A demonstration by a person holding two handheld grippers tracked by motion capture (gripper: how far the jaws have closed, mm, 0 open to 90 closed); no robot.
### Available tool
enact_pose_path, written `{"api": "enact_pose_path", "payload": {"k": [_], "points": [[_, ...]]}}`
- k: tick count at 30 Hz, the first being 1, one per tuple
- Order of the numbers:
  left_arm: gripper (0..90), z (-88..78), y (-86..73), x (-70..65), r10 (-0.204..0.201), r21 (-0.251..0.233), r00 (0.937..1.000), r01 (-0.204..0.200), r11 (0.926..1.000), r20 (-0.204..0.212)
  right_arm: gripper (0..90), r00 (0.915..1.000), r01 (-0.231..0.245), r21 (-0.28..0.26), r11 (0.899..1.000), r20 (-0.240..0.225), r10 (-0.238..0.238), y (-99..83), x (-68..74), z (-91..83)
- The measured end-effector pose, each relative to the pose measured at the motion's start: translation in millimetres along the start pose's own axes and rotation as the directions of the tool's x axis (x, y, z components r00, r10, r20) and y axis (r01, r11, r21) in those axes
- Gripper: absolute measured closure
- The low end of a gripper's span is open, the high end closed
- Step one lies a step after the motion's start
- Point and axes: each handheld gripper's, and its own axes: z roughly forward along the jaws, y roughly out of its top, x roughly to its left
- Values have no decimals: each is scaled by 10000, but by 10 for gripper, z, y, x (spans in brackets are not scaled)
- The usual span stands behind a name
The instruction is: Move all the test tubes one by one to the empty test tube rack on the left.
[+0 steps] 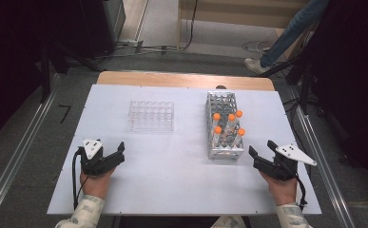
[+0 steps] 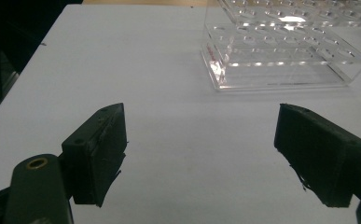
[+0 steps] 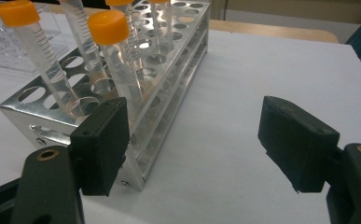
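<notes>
A metal tube rack (image 1: pixel 224 124) stands right of the table's middle and holds several clear tubes with orange caps (image 1: pixel 216 116). In the right gripper view the metal rack (image 3: pixel 136 93) is close on the left, with an orange-capped tube (image 3: pixel 117 51) rising from it. A clear plastic rack (image 1: pixel 151 115) with nothing in its holes sits left of centre; the left gripper view shows this clear rack (image 2: pixel 281 51) ahead on the right. My left gripper (image 1: pixel 121 153) rests open near the front left. My right gripper (image 1: pixel 262 151) is open just right of the metal rack's near end.
The white table top (image 1: pixel 172 175) has free room between the two hands and along its front. A person's leg and shoe (image 1: pixel 262 61) stand on the floor beyond the table's far right. Dark equipment and cables lie at the back left.
</notes>
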Motion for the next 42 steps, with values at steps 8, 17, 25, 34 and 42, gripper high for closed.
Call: {"api": "enact_pose_path", "payload": {"k": [8,17,25,34,42], "points": [[177,5,-3,-6,65,42,10000,-66,10000,44,229,9999,87,1,10000,-73,-87,24,39,52],[178,12,-6,-11,84,70,10000,-85,9999,50,229,9994,243,-19,9997,-238,-244,63,98,119],[178,10,-7,-9,94,92,9999,-94,9999,54,230,9988,338,-46,9994,-352,-339,98,152,175],[178,16,-9,-19,91,65,9999,-92,9999,60,279,9972,504,-69,9987,-550,-507,133,197,240],[178,17,-9,-19,109,82,9999,-110,9999,54,327,9958,634,-45,9980,-658,-636,142,234,308]]}}
